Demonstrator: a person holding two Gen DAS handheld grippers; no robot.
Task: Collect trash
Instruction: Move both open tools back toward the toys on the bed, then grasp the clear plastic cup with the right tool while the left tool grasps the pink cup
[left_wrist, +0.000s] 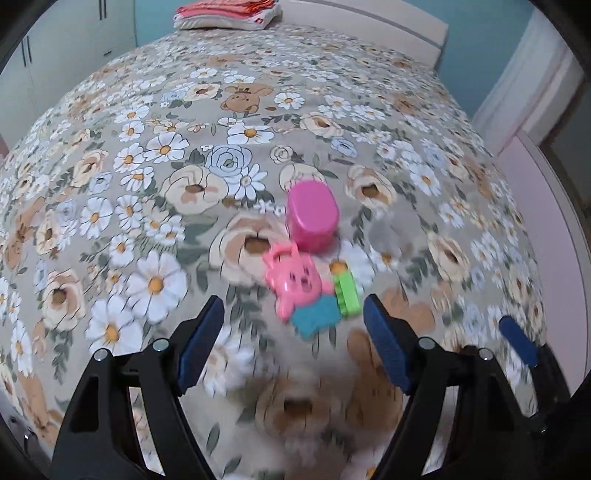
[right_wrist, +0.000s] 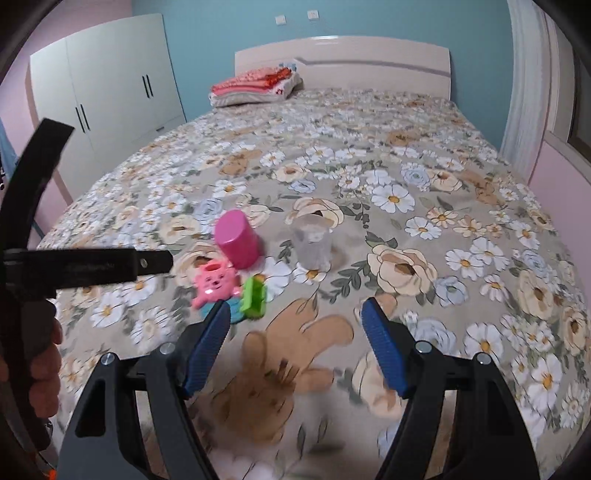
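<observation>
1. Your left gripper (left_wrist: 293, 334) hovered low over the floral bed (left_wrist: 147, 147), fingers spread wide and empty; your right gripper (right_wrist: 295, 332) was likewise released.
2. Wide bare bedspread stretched toward the headboard (right_wrist: 343, 62).
3. Ahead lay one pink cup (left_wrist: 312, 218), one clear cup (right_wrist: 312, 247), one pink bear toy (left_wrist: 295, 284), one green block (left_wrist: 345, 293), clustered together.
</observation>
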